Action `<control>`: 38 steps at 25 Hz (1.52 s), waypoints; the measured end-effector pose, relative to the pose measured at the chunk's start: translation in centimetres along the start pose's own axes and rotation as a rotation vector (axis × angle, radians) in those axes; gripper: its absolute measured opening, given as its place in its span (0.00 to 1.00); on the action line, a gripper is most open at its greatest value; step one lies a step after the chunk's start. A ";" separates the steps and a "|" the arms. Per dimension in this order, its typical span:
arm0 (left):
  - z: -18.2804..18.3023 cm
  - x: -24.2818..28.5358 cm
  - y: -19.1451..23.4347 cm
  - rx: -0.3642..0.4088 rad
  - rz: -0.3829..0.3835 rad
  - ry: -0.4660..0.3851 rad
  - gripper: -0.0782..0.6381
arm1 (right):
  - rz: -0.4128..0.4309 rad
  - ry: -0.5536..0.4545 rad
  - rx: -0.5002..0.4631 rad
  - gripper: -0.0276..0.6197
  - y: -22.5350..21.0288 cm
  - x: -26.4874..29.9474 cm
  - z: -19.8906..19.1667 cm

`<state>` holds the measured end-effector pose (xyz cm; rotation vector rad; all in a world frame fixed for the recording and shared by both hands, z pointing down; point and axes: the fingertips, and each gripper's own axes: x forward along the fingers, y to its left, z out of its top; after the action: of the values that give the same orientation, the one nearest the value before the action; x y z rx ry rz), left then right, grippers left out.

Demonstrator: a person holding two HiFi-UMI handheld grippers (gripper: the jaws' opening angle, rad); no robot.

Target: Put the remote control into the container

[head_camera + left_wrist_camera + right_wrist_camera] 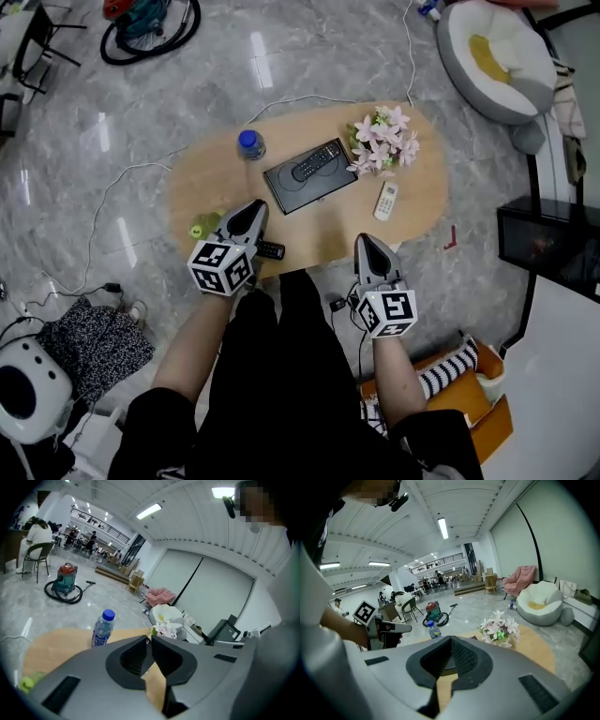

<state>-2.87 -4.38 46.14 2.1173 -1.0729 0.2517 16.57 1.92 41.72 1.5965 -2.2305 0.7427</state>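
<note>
Left hand-held gripper [255, 212] beside slim black remote control [271, 250]

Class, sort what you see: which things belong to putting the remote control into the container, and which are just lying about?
Job in hand: container; dark remote resting on it; white remote; black remote at the table's near edge; left gripper and right gripper, both shut and empty.

Lying about: water bottle; flowers; green object; vacuum cleaner; beanbag chair.
</note>
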 end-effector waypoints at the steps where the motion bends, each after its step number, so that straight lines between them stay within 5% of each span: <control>1: -0.7 0.9 0.4 -0.017 0.012 0.015 0.13 | -0.001 0.007 0.001 0.06 -0.4 0.3 -0.6; 10: -6.9 7.8 4.5 -0.160 0.122 0.161 0.30 | 0.003 0.051 0.032 0.06 -3.1 3.5 -4.9; 17: -12.0 10.5 8.9 -0.324 0.232 0.230 0.32 | -0.024 0.091 0.033 0.06 -4.8 5.7 -8.8; 21: -13.1 11.8 10.6 -0.344 0.283 0.259 0.32 | -0.001 0.136 -0.013 0.06 -5.6 7.4 -11.8; 38: -14.6 13.8 10.9 -0.418 0.154 0.333 0.32 | 0.086 0.333 -0.209 0.20 -4.9 18.5 -20.8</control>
<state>-0.35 -6.95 68.71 1.5604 -0.9895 0.4007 13.81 -2.04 69.57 1.1894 -2.0657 0.7116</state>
